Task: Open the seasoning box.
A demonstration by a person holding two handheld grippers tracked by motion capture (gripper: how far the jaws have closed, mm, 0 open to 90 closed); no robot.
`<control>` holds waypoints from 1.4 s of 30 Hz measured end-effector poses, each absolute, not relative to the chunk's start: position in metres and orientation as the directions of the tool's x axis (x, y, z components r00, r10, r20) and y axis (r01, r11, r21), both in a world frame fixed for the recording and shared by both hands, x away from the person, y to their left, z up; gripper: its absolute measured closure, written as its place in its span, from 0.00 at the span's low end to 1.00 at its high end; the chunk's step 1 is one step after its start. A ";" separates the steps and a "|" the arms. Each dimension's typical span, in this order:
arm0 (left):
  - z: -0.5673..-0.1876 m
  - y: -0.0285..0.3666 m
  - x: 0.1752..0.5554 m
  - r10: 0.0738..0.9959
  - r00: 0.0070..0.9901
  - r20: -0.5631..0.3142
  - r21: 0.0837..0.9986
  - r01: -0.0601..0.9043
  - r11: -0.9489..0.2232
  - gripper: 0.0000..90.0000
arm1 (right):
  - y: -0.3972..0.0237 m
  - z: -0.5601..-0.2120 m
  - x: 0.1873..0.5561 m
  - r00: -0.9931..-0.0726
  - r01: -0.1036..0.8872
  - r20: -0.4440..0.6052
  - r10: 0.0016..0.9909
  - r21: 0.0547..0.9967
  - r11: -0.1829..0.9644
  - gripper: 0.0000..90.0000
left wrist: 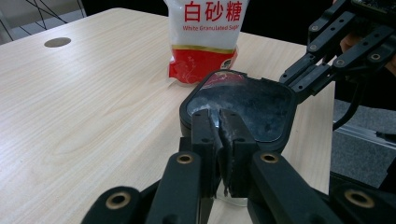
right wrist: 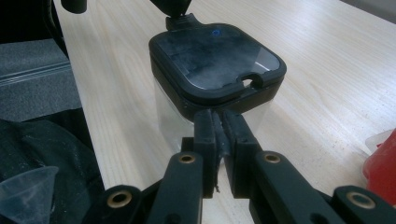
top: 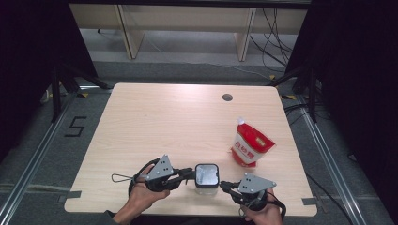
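We see a red-and-white sugar pouch (top: 251,145) lying at four o'clock on the wooden table (top: 164,126). A round grommet hole (top: 227,97) sits at one o'clock.

sugar bag (left wrist: 205,37): "白砂糖" + "White Granulated Sugar" | floor by table: tape mark "5" (top: 75,126)

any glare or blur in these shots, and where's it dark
High view: sharp enough, table evenly lit, surroundings fall to black at both sides. Left gripper view: soft sheen across the wood, sugar bag readable. Right gripper view: pale reflection on the container lid, near claw parts slightly soft.
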State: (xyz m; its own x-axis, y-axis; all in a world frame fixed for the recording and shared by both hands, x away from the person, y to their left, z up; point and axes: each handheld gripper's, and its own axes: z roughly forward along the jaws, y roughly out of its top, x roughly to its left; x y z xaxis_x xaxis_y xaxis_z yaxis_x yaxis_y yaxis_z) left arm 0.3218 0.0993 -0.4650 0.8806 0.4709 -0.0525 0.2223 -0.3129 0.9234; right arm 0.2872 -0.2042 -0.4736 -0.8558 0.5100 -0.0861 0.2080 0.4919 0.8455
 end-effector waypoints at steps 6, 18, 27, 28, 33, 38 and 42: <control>-0.465 0.101 0.323 0.466 0.883 -0.050 0.924 0.219 -0.315 0.95 | -0.205 -0.473 0.288 -0.857 0.205 -0.084 0.509 0.850 0.485 0.95; -0.466 0.101 0.323 0.477 0.876 -0.069 0.927 0.233 -0.294 0.95 | -0.203 -0.472 0.288 -0.856 0.206 -0.085 0.510 0.850 0.485 0.98; -0.467 0.100 0.323 0.477 0.876 -0.067 0.927 0.232 -0.296 0.96 | -0.203 -0.471 0.290 -0.859 0.175 -0.112 0.500 0.853 0.492 0.98; -0.467 0.100 0.323 0.477 0.876 -0.067 0.927 0.232 -0.296 0.96 | -0.203 -0.471 0.290 -0.859 0.175 -0.112 0.500 0.853 0.492 0.98; -0.467 0.100 0.323 0.478 0.876 -0.064 0.928 0.229 -0.295 0.96 | -0.202 -0.469 0.288 -0.858 0.190 -0.094 0.504 0.855 0.482 0.98; -0.467 0.100 0.322 0.483 0.872 -0.077 0.927 0.241 -0.288 0.92 | -0.200 -0.466 0.288 -0.862 0.177 -0.096 0.498 0.862 0.474 0.98; -0.467 0.101 0.323 0.470 0.879 -0.077 0.932 0.231 -0.280 0.85 | -0.199 -0.465 0.288 -0.859 0.189 -0.089 0.504 0.859 0.475 0.98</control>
